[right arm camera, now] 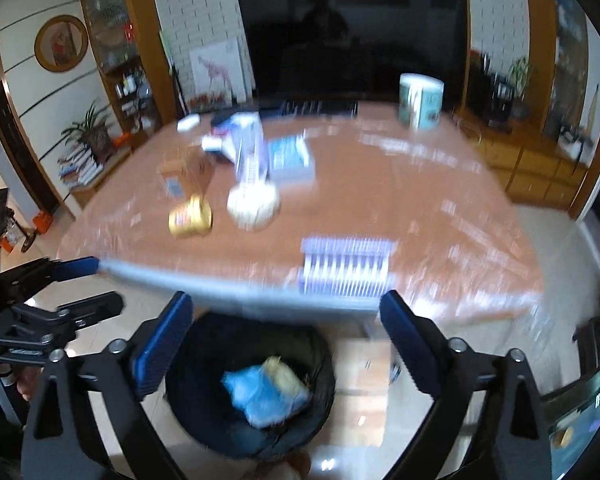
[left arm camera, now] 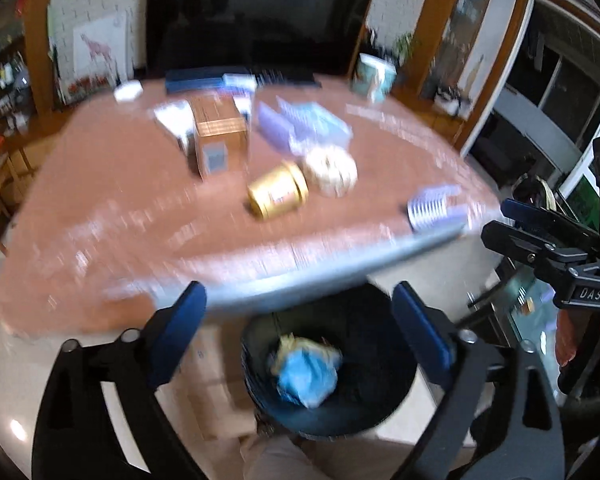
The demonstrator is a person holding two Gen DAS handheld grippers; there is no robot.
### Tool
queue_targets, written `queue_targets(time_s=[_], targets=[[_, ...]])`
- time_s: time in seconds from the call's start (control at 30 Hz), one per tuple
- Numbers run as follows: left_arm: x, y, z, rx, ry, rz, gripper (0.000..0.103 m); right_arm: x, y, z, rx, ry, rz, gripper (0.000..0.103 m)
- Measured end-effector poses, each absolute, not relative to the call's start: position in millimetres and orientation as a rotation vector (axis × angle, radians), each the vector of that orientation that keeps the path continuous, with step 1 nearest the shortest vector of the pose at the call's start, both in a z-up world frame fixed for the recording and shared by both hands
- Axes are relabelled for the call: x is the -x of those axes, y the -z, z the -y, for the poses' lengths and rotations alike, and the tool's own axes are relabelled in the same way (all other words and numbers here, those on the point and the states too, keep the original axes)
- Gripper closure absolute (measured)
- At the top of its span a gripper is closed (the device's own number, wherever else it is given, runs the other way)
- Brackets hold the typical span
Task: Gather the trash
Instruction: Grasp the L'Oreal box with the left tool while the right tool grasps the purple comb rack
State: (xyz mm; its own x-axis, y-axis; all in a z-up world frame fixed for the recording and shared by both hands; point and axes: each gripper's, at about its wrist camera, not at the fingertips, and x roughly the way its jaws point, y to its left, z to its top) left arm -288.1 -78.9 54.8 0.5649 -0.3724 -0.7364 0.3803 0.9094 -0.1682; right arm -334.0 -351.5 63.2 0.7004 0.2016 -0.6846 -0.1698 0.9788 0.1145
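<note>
Left gripper point(left arm camera: 298, 330) and right gripper point(right arm camera: 286, 344) both spread, empty; crumpled blue trash point(left arm camera: 306, 376) lies in black bin point(left arm camera: 396, 396) below table's near edge point(left arm camera: 300, 272); next, approach gold can point(left arm camera: 278, 196) squarely.

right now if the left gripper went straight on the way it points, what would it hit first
Most likely the black trash bin: the open left gripper has the bin's mouth between its fingers, with the blue and yellow trash inside. The table edge sits just above that line; blur leaves depth unclear.
</note>
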Motion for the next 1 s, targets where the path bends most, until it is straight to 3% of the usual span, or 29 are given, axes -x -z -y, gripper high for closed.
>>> queue_targets(time_s=[0.33,1.0], targets=[[220,-79,75,-0.043,0.392,-0.797,0.006,281,-56,358,-0.062,-0.081,-0.795,0.004],[135,-40,87,-0.038,0.334,-0.906,0.007,254,6,367,-0.142,-0.022,-0.928,0.004]])
